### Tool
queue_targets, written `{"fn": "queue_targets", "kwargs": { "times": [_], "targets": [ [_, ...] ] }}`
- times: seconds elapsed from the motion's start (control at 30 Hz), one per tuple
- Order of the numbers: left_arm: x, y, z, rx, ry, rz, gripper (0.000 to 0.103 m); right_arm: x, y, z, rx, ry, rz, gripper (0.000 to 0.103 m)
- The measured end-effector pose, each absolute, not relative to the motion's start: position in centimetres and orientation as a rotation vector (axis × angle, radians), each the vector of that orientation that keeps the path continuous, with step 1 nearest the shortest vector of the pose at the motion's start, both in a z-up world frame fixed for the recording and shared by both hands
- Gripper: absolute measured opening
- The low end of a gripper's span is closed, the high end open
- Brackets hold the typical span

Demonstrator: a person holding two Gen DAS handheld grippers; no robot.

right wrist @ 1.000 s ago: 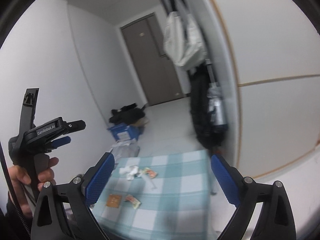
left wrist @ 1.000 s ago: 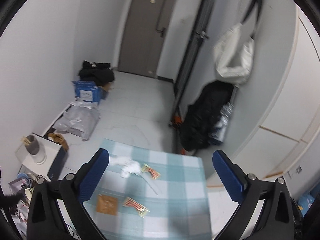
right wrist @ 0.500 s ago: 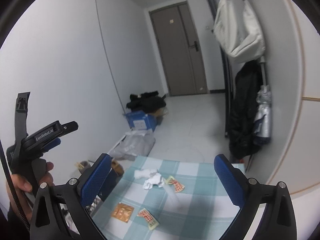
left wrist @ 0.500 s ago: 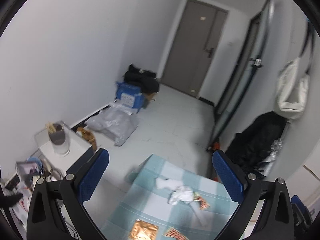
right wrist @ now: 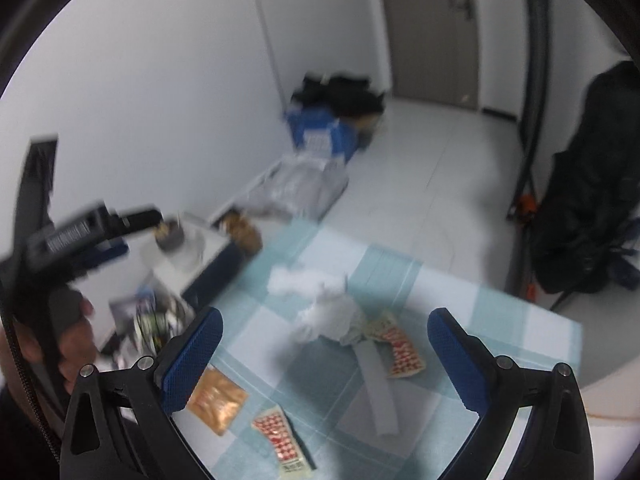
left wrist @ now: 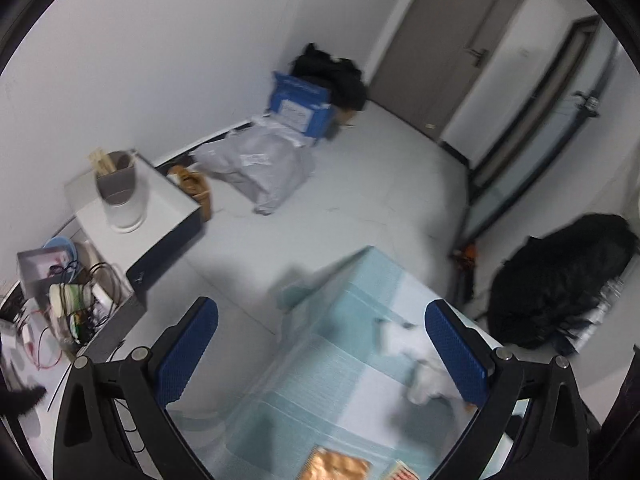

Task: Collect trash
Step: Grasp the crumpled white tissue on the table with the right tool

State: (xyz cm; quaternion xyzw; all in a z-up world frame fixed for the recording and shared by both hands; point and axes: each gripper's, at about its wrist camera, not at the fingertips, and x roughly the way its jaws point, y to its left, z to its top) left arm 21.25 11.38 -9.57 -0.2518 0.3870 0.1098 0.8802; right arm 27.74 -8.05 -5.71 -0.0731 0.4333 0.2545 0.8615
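Both grippers hang above the small table with the blue-and-white checked cloth [right wrist: 480, 308], neither touching anything; the right gripper [right wrist: 324, 356] has its blue pads spread wide, which makes sense, since nothing is between them and the litter lies below and ahead; the left gripper [left wrist: 322, 352] is spread the same way and empty, and it sits off over the table's left edge, looking half at the floor (I judge it is not lined up on any piece). The trash is all on the cloth, scattered loosely as if dropped: a crumpled white tissue [right wrist: 320, 304] near the far middle, a red-and-white wrapper [right wrist: 398, 350] touching its right side, a grey strip [right wrist: 376, 388] running toward me from under the tissue, a shiny orange packet [right wrist: 216, 398] at the near left, and a second red-and-white wrapper [right wrist: 282, 438] just beside it; the person's hand [right wrist: 68, 336] grips the left tool's handle low at the left of the right view, blurred. On the floor to the left stands a white side table with a cup of sticks [left wrist: 118, 188], well apart from the litter; I see no bin from here, so where the pieces should go I cannot tell.
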Motion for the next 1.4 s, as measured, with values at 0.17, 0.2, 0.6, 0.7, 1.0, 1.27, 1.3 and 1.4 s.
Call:
{"fn": "queue_targets", "kwargs": {
  "times": [0.17,0.2,0.6,0.7,1.0,1.27,1.3,1.4],
  "targets": [
    [22.8,12.3,-11.3,-0.529,0.877,0.269,0.102,29.3,-5.9,-9.6,-0.276,0.946,0.574,0.101],
    [22.9,12.4,-11.5,-0.52,0.886,0.28,0.102,29.5,-5.6,-10.0,-0.297,0.947,0.576,0.1],
    [24.1,13.0,-13.2,-0.486,0.965,0.316,0.102,30.9,-3.4,-14.7,-0.41,1.011,0.578,0.058],
    [24.2,12.9,-13.3,-0.494,0.977,0.306,0.102,30.9,-3.5,-14.9,-0.407,1.022,0.578,0.044],
    [24.1,12.7,-12.8,-0.493,0.97,0.306,0.102,30.4,-4.1,-13.5,-0.352,1.022,0.598,0.009],
    [23.5,11.5,-11.7,-0.488,0.975,0.239,0.102,28.3,-6.0,-8.7,-0.272,0.948,0.593,0.007],
    [23.3,11.3,-11.6,-0.489,0.976,0.232,0.102,27.8,-6.3,-8.1,-0.26,0.94,0.591,0.007],
    [23.0,10.6,-11.1,-0.482,0.971,0.197,0.102,26.4,-7.5,-6.4,-0.212,0.923,0.588,0.007]
  ]
}}
